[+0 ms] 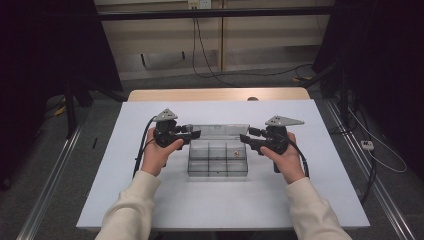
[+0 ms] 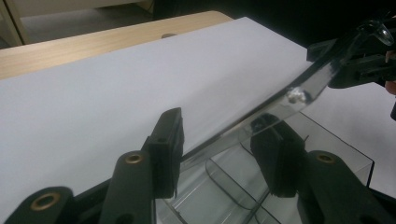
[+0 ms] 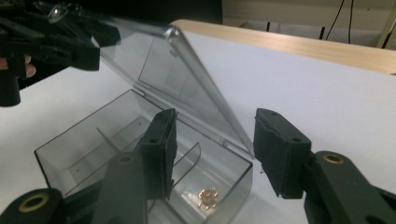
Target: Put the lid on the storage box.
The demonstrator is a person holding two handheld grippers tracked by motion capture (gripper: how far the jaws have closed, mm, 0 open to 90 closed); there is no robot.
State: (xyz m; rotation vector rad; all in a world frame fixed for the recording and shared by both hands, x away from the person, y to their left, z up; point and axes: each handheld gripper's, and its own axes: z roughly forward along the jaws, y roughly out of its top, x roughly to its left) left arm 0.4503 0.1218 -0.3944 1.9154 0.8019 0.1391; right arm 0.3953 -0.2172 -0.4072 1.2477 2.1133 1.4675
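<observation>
High view: clear compartment box (image 1: 218,159) at table (image 1: 150,200) centre, lid (image 1: 218,131) raised, left gripper (image 1: 192,134) and right gripper (image 1: 245,137) at its ends.

Left gripper view: jaws straddle the lid edge (image 2: 261,114); contact appears absent, though glare obscures it.

Right gripper view: jaws apart, lid edge (image 3: 210,93) between, untouched. Small gold piece (image 3: 208,196) in the near compartment.

Risk: the unsupported lid dropping shut.

Dim room, bright white table (image 1: 150,200), sharp overall, faint glare on clear lid (image 3: 187,88).
</observation>
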